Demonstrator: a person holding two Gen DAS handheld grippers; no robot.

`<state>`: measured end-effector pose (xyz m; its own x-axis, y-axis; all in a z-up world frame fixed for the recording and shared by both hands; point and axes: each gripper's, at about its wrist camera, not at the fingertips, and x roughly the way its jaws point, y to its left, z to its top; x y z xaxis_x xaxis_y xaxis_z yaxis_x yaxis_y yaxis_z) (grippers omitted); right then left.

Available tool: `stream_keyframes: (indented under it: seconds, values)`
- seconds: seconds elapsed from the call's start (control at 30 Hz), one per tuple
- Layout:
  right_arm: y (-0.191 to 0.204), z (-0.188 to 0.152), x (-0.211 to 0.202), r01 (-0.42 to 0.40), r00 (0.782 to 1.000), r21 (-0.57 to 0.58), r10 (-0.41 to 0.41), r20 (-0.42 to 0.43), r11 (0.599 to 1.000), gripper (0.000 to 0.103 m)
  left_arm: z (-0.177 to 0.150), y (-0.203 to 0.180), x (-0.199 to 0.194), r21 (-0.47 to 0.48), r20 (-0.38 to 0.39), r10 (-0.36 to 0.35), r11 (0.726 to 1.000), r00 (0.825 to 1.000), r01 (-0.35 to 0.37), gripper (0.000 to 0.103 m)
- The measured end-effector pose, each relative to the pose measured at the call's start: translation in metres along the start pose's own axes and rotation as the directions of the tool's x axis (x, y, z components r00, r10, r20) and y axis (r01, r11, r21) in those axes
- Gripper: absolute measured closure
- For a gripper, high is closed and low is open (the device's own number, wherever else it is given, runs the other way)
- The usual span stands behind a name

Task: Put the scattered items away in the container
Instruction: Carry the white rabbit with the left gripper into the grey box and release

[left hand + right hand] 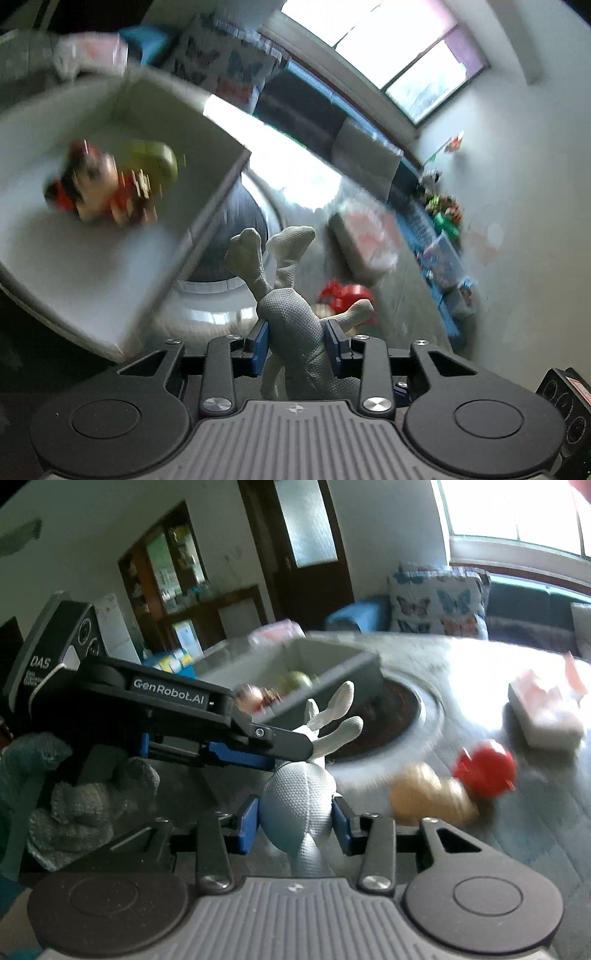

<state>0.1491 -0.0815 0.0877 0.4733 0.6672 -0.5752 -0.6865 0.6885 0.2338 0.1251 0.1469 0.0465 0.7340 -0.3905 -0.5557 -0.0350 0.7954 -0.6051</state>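
Observation:
A white knitted plush toy point(291, 306) is held by both grippers at once. My left gripper point(295, 343) is shut on its body, its limbs pointing up and away. My right gripper point(295, 821) is shut on its round head point(295, 808); the left gripper's arm point(207, 716) crosses that view from the left. The grey open container point(122, 221) lies to the left of the toy, with a red-and-tan doll point(99, 184) and a green toy point(159, 158) inside. It also shows in the right wrist view point(332, 664), behind the plush toy.
A red toy point(484, 768) and a tan toy point(432, 794) lie on the table to the right. A white and pink box point(546, 709) sits further right. A dark round inset point(391, 712) marks the table centre. A butterfly cushion point(436, 602) and sofa stand behind.

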Motion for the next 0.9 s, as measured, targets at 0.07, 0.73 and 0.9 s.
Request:
stream_keyframes:
  seconds: [0.07, 0.73, 0.9]
  values:
    - [0.008, 0.011, 0.003, -0.006, 0.999, 0.001, 0.006, 0.036, 1.0, 0.061, 0.013, 0.003, -0.011, 0.008, 0.043, 0.007, 1.0, 0.999, -0.008, 0.068]
    - [0.058, 0.073, 0.114, 0.078, 0.99, 0.066, -0.085, 0.113, 0.995, 0.059, 0.096, 0.064, 0.01, 0.035, 0.098, 0.057, 0.998, 0.994, -0.061, 0.069]
    - [0.055, 0.073, 0.12, 0.109, 0.988, 0.052, -0.114, 0.104, 0.993, 0.056, 0.093, 0.07, 0.016, 0.026, 0.095, 0.015, 1.0, 0.995, -0.017, 0.069]
